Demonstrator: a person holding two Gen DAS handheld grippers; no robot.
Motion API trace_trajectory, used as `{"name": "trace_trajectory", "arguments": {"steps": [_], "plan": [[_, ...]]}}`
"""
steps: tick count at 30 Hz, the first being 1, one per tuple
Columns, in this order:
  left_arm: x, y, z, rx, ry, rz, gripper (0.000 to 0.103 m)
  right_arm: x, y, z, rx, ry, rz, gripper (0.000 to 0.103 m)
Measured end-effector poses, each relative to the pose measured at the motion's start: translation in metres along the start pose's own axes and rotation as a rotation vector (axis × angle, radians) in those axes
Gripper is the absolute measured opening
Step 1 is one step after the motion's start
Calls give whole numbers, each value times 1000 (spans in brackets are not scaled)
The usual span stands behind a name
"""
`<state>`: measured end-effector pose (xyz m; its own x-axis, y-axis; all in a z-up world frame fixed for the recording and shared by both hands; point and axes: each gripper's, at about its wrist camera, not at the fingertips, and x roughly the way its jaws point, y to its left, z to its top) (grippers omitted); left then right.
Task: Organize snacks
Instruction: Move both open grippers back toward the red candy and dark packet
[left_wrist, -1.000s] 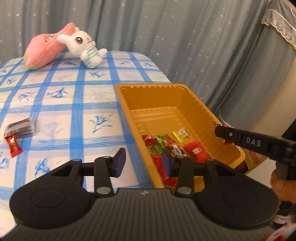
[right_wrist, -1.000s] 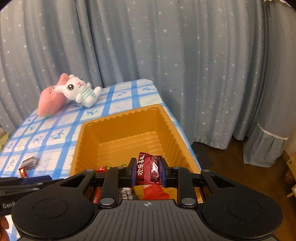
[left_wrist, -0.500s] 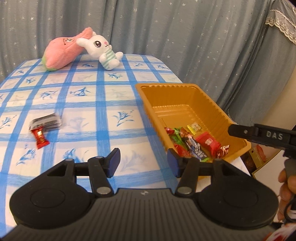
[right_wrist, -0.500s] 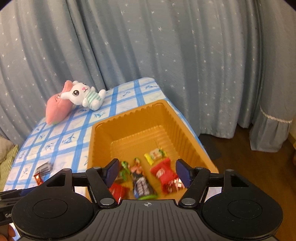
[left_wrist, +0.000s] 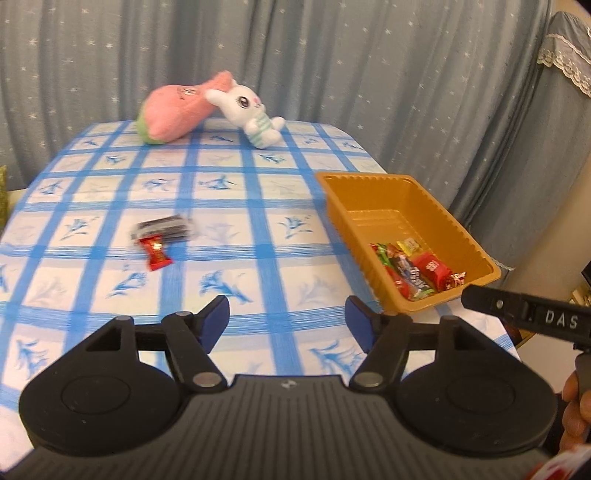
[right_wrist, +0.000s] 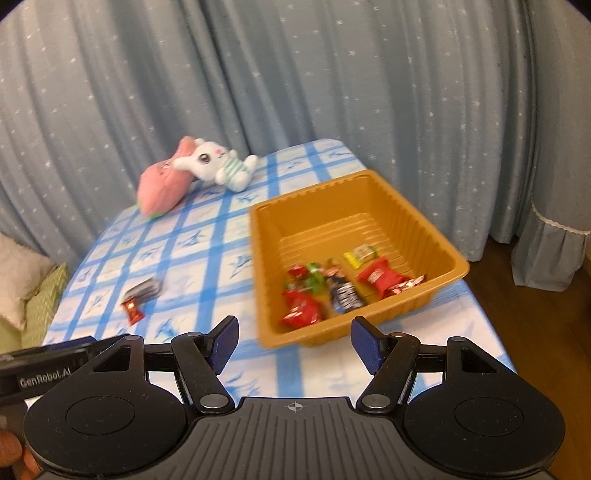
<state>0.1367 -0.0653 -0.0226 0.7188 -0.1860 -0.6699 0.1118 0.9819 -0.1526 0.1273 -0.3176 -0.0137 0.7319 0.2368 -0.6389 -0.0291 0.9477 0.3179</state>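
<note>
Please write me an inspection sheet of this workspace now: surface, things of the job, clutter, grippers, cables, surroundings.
Surface: table with blue checked cloth.
Job's things: orange tray holds several wrapped snacks; red candy and dark packet lie on the cloth, outside the tray.
Clutter: white bunny plush leaning on pink plush, far end.
Grippers: left gripper opening, nothing between its jaws; right gripper open, empty.
Cables: nothing seen.
Surroundings: starred blue-grey curtain; wooden floor.

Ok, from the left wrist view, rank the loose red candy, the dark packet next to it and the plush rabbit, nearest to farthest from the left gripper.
1. Loose red candy, on the cloth ahead and left of the left gripper, whose jaws are opening with nothing between them.
2. Dark packet, just behind the candy, touching or nearly so.
3. Plush rabbit, at the table's far edge by the curtain.
</note>
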Motion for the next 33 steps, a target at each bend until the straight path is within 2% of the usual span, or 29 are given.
{"name": "trace_trajectory", "arguments": {"steps": [16, 26, 33], "plan": [[-51, 72, -9, -94, -45, 105, 71, -2, 77, -23, -117, 28, 85, 67], [-51, 95, -11, -134, -43, 130, 71, 11, 101, -26, -162, 45, 114, 67], [-34, 109, -10, -153, -35, 151, 71, 32, 110, -21, -194, 52, 115, 67]]}}
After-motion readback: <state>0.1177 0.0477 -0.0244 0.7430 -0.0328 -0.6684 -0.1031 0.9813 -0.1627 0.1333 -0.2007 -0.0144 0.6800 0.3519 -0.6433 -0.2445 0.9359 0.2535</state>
